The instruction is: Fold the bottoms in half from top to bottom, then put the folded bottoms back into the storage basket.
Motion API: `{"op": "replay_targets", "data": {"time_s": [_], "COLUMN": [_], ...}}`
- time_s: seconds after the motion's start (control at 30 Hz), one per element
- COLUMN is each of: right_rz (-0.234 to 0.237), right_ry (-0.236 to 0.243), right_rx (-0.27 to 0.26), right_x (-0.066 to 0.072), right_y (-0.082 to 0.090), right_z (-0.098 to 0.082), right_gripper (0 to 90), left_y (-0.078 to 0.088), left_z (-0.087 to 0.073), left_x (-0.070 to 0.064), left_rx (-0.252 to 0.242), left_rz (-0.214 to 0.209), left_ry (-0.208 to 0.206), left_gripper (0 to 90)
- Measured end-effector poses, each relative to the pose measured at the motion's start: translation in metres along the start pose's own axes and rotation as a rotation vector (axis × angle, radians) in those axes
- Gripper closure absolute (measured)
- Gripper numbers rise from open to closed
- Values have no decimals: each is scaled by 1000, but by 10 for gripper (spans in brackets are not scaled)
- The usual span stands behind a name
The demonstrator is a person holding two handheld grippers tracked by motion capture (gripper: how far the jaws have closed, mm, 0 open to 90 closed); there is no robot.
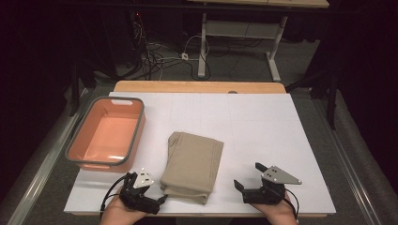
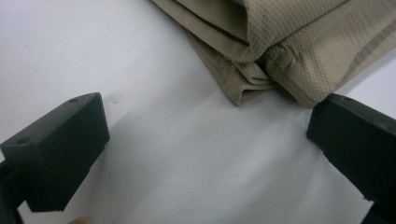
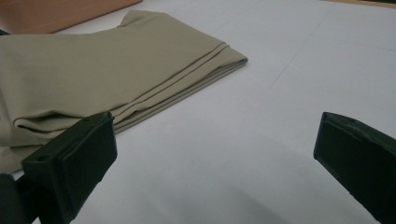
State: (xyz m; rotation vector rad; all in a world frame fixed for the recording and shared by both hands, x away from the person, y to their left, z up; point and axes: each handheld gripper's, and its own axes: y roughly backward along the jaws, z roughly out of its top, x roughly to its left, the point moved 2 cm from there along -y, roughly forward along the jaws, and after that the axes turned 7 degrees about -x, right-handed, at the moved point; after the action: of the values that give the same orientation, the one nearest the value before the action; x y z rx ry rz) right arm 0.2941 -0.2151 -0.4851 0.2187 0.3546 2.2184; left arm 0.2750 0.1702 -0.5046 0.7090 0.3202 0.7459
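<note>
A folded tan cloth (image 1: 192, 166) lies on the white table cover, near the front and slightly left of the middle. My left gripper (image 1: 157, 192) sits at the cloth's near left corner, open, with nothing between its jaws. In the left gripper view the cloth's layered corner (image 2: 261, 56) lies just ahead of the open left gripper (image 2: 205, 135), close to the right jaw. My right gripper (image 1: 248, 176) rests to the right of the cloth, apart from it and open. The right gripper view shows the cloth (image 3: 107, 74) beyond the left jaw, with bare cover in front of the right gripper (image 3: 215, 149).
An orange basin with a grey rim (image 1: 136, 136) stands empty at the table's left side. The white cover (image 1: 263, 126) stretches bare to the right and back. A wooden table edge (image 1: 197, 86) runs along the far side, with cables (image 1: 155, 58) on the floor beyond.
</note>
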Motion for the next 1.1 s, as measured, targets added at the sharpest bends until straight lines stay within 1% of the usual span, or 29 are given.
{"op": "replay_targets", "data": {"time_s": [0.2, 0.4, 0.5, 0.6, 0.63, 0.73, 0.8, 0.87, 0.93, 1.0, 1.1], "right_rz": [6, 12, 9, 6, 8, 8, 9, 8, 8, 15, 23], "right_ry": [-1, 1, 4, 2, 3, 2, 2, -3, 0, 8, 28], "right_rx": [2, -6, -11, -12, -15, -16, -20, -23, -25, -27, -18], "right_x": [1, 4, 3, 2, 2, 1, 1, 1, 2, 3, 4], "right_y": [0, 1, 3, 4, 4, 4, 4, 4, 3, 1, -5], "right_z": [0, 1, 2, 3, 3, 3, 4, 5, 6, 7, 8], "right_gripper": [0, 0, 0, 0, 0, 0, 0, 0, 0, 0, 0], "left_y": [0, 0, 1, 1, 2, 4, 8, 12, 16, 18, 22], "left_z": [1, 3, 5, 9, 9, 10, 13, 16, 18, 20, 27], "left_x": [-2, -2, -3, -3, -3, -4, -3, -2, -2, -2, -3], "left_rx": [23, 39, 63, 94, 97, 91, 85, 65, 59, 49, 30], "left_rz": [14, 15, 13, 0, -5, -29, -40, -49, -41, -57, -56], "left_ry": [19, 25, 30, 26, 30, 48, 46, 64, 65, 70, 70], "left_gripper": [0, 0, 0, 0, 0, 0, 0, 0, 0, 0, 0]}}
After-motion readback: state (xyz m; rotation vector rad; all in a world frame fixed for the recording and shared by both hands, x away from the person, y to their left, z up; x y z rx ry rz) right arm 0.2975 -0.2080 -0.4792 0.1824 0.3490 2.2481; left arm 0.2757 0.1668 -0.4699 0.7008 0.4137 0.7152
